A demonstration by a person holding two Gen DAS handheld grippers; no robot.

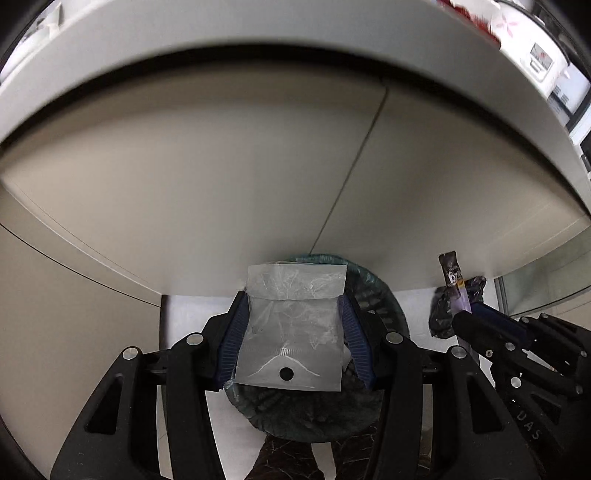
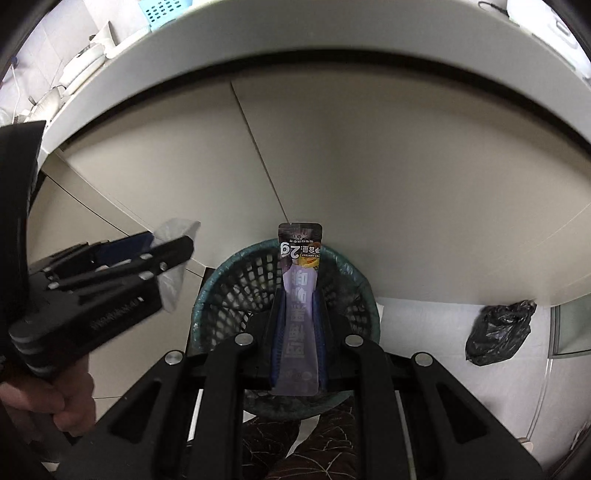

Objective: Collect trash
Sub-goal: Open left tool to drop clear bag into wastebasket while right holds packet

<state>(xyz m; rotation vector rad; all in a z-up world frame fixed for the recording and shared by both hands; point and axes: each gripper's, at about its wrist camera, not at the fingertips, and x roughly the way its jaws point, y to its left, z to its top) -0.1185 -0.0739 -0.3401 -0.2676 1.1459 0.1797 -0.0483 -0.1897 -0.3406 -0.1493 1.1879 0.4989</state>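
Observation:
My left gripper (image 1: pixel 293 306) is shut on a clear plastic bag (image 1: pixel 291 325) and holds it above a dark green mesh wastebasket (image 1: pixel 380 299) on the floor. My right gripper (image 2: pixel 298 295) is shut on a purple snack wrapper (image 2: pixel 299 291) above the same wastebasket (image 2: pixel 240 280). The right gripper with the wrapper (image 1: pixel 456 284) shows at the right of the left wrist view. The left gripper with the clear bag (image 2: pixel 175 236) shows at the left of the right wrist view.
Beige cabinet doors (image 1: pixel 258 177) stand under a white countertop edge (image 1: pixel 221 33) behind the basket. A tied black plastic bag (image 2: pixel 498 328) lies on the white floor to the basket's right. A person's patterned trousers (image 2: pixel 295 443) are below.

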